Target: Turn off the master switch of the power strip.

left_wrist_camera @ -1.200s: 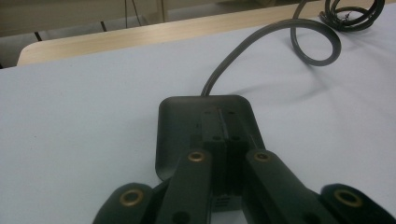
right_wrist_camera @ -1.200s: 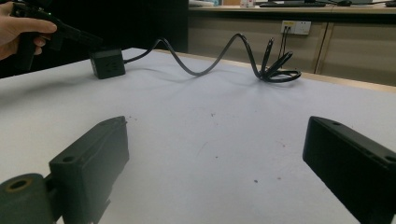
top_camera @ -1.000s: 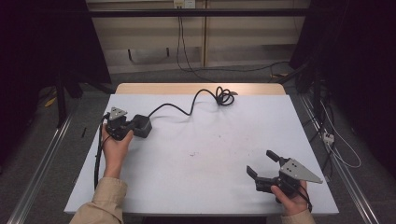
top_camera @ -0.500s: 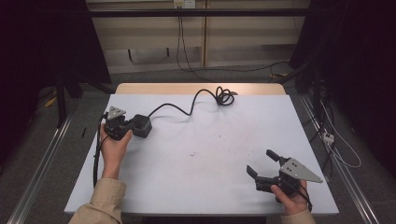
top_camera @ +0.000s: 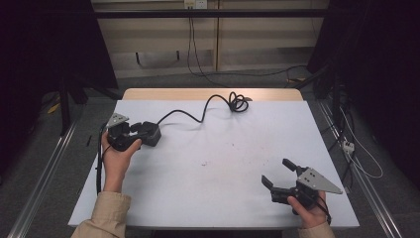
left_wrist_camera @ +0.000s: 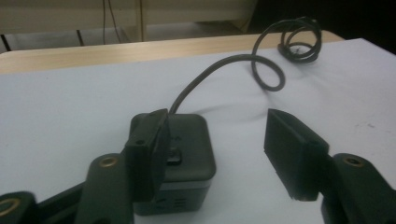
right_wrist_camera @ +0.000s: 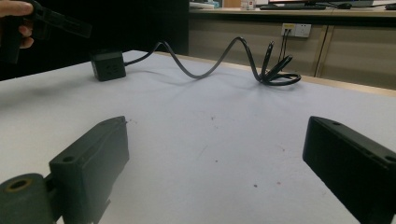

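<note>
The small black cube-shaped power adapter (top_camera: 150,133) sat on the white table (top_camera: 218,163) near its left edge. Its black cable (top_camera: 198,115) ran toward the far edge and ended in a loose coil (top_camera: 238,103). The left gripper (top_camera: 132,136) stood at the adapter; its jaws had just been opening and were spread, one jaw alongside the adapter's side and the other clear of it, the adapter lying partly between them without being pinched. The right gripper (top_camera: 278,174) rested near the table's near right corner, well apart from the adapter, jaws spread wide around nothing.
</note>
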Action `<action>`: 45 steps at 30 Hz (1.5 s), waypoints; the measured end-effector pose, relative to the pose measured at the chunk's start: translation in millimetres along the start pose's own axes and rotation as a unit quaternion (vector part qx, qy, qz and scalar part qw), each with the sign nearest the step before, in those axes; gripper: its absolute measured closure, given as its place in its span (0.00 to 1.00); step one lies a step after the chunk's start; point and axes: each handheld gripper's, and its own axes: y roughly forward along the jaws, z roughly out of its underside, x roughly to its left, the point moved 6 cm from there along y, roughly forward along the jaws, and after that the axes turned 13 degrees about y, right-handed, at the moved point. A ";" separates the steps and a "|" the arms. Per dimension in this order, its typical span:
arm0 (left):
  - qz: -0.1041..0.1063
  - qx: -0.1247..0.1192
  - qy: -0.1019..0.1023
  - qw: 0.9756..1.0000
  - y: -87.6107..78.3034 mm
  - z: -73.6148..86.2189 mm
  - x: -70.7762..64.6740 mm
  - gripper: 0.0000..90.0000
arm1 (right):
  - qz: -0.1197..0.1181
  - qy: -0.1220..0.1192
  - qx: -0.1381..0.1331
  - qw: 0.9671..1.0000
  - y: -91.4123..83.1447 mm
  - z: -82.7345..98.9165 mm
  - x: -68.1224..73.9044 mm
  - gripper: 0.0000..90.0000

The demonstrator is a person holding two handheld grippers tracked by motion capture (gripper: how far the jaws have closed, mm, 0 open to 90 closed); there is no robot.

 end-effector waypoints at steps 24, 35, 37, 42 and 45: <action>0.056 -0.013 0.021 0.998 -25.4 20.8 -37.5 0.14 | 0.000 0.000 -0.002 1.000 -1.2 -2.5 -1.0 0.07; 0.066 -0.007 0.034 0.997 -36.0 36.6 -50.0 0.12 | -0.001 0.002 -0.003 1.000 -1.1 -2.9 -1.3 0.07; 0.068 -0.008 0.036 0.997 -37.6 38.7 -51.4 0.11 | -0.001 0.003 -0.003 1.000 -1.0 -2.9 -1.2 0.07; 0.070 -0.014 0.043 0.997 -41.6 42.6 -55.2 0.11 | 0.000 0.002 -0.005 1.000 -1.3 -3.4 -1.5 0.07; 0.075 -0.015 0.046 0.996 -43.8 45.2 -58.5 0.11 | 0.001 0.003 -0.004 1.000 -1.6 -3.4 -1.8 0.07</action>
